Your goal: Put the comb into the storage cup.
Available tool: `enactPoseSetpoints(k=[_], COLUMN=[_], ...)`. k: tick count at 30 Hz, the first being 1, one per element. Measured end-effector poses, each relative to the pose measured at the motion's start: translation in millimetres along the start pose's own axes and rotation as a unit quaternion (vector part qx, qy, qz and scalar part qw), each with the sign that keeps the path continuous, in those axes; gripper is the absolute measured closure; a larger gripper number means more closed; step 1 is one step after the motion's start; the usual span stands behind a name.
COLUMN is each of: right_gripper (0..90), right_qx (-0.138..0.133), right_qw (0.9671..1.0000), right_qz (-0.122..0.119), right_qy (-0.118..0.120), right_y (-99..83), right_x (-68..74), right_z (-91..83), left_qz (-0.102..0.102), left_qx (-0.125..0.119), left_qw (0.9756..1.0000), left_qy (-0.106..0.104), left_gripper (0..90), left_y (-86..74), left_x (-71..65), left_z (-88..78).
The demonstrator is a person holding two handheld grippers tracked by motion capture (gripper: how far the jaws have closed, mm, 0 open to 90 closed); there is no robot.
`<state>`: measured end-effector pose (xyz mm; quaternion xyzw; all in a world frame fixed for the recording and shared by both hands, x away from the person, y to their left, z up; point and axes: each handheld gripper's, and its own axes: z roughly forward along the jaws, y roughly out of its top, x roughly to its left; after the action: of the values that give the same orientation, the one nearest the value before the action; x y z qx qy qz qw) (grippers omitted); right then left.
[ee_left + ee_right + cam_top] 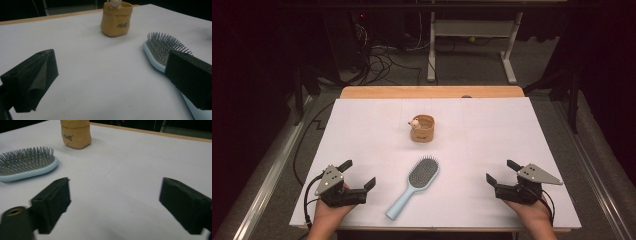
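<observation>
A light blue hairbrush [413, 186] lies bristles up at the table's front middle, its handle toward the near left; I also see its head in the left gripper view [160, 50] and the right gripper view [26, 165]. Behind it stands a small tan holder [422, 128] with a little figure on its rim [116, 18] [75, 133]. My left gripper [357, 173] rests open on the table left of the brush [110, 75]. My right gripper [501, 172] rests open at the front right [115, 202]. Nothing is between either pair of jaws.
A white sheet [362, 135] covers the wooden table [432, 92]. Beyond the far edge are cables on the floor [382, 65] and a white table frame [469, 45]. Dark rails run along both sides.
</observation>
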<state>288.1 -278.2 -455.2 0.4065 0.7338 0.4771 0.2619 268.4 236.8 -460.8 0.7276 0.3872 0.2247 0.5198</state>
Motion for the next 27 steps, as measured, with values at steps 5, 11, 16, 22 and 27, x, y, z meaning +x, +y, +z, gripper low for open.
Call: enactPoseSetpoints(k=[5, 11, 16, 22, 27], right_gripper=[0.1, 0.2, 0.2, 0.2, 0.3], right_qx=[0.007, 0.01, 0.012, 0.014, 0.012], right_qw=[1.0, 0.9999, 0.9999, 0.9998, 0.9999], right_qz=[-0.002, -0.005, -0.011, -0.012, -0.011], right_qy=[0.0, 0.002, 0.001, 0.002, 0.002], right_y=[-0.3, -0.2, -0.3, 0.1, 0.7], right_x=[1.4, 2.7, 3.1, 3.9, 4.2], right_z=[2.5, 2.8, 2.9, 2.7, 1.8], left_qz=[0.002, 0.013, 0.026, 0.029, 0.017], left_qx=[0.03, 0.046, 0.087, 0.131, 0.134], left_qw=[0.9993, 0.9983, 0.9946, 0.9896, 0.9899], left_qy=[-0.023, -0.033, -0.05, -0.052, -0.044], left_gripper=[0.4, 0.6, 4.7, 1.7, 0.1], left_y=[3.0, 1.5, 3.6, 6.0, 6.9], left_x=[0.2, -2.0, -1.3, -0.3, 2.1], left_z=[3.4, 7.1, 12.2, 17.8, 17.0])
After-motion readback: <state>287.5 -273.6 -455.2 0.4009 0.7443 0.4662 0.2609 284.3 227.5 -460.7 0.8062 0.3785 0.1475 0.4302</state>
